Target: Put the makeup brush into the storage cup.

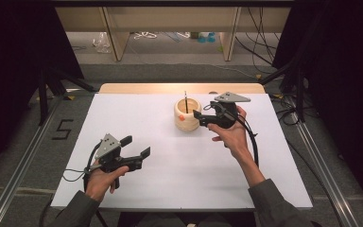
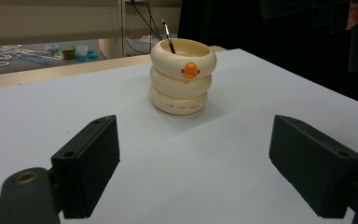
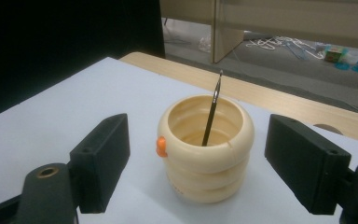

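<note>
A cream cup (image 1: 187,116) made of three stacked rings, with an orange duck bill on its side, stands at the far middle of the white table (image 1: 179,175). A thin dark brush (image 1: 185,99) leans inside it. My right gripper (image 1: 204,111) hovers open just right of the cup. In the right gripper view the cup (image 3: 205,186) and brush (image 3: 212,109) lie just ahead, framed by the jaws of the right gripper (image 3: 204,163) and touching neither. My left gripper (image 1: 136,146) is open and empty at the near left. The left gripper (image 2: 200,172) faces the cup (image 2: 182,88) from a distance.
A wooden strip (image 1: 179,88) runs along the table's far edge. Metal rails (image 1: 19,175) flank both sides on the floor. Wooden furniture legs (image 1: 116,38) and loose cables (image 1: 146,35) lie beyond. Black curtains stand to the left and right.
</note>
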Available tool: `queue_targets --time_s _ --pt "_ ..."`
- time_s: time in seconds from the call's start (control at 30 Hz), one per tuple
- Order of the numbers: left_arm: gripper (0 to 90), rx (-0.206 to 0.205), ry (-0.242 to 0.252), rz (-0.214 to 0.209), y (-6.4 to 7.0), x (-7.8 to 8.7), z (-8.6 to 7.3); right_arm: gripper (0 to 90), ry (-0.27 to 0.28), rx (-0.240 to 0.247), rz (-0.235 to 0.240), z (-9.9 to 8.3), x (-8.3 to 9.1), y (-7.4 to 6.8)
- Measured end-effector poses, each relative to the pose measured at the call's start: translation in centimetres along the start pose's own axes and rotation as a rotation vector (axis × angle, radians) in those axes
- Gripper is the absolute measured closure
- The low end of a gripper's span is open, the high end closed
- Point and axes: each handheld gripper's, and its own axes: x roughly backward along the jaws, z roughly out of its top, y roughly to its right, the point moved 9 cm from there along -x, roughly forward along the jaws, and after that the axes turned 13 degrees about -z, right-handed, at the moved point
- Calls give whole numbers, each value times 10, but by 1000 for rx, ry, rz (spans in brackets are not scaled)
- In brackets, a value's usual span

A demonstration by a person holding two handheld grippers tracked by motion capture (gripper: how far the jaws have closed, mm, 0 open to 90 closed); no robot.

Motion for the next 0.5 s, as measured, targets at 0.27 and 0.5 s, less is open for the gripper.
queue_targets --time_s 0.27,0.5 --pt "156 -1 -1 0 0 1 0 224 -10 -1 4 -6 3 1" --pt "156 0 2 1 0 1 1 175 -2 2 10 -12 4 2"
